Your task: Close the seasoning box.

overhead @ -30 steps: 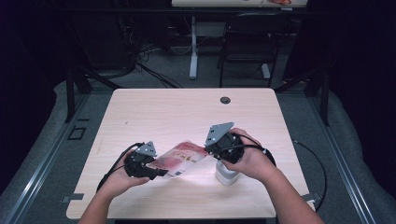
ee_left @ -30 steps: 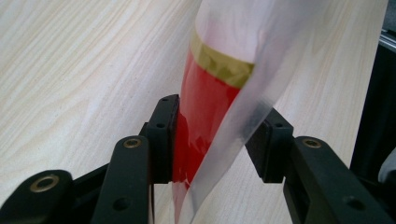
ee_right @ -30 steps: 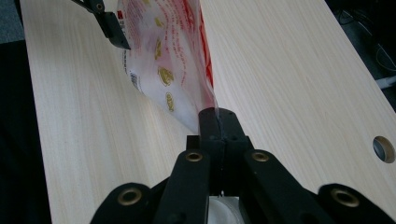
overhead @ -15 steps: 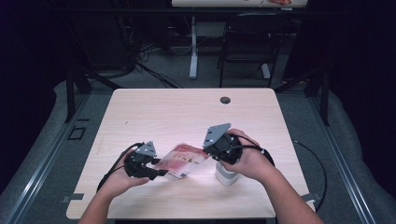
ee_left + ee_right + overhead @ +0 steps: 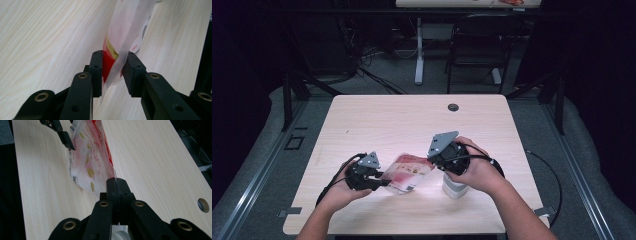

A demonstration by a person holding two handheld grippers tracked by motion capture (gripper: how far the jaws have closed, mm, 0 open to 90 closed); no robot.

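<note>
The right tongs (image 5: 115, 185) were clamped on one edge of the red-and-white plastic pouch (image 5: 408, 171); the left tongs (image 5: 113, 72), just closing, stood around its other edge without pressing, above the counter (image 5: 412, 117).

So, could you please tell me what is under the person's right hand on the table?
A white cylindrical container stands on the light wooden table, partly under the right hand. Its top is covered, so its lid and contents cannot be seen.
</note>
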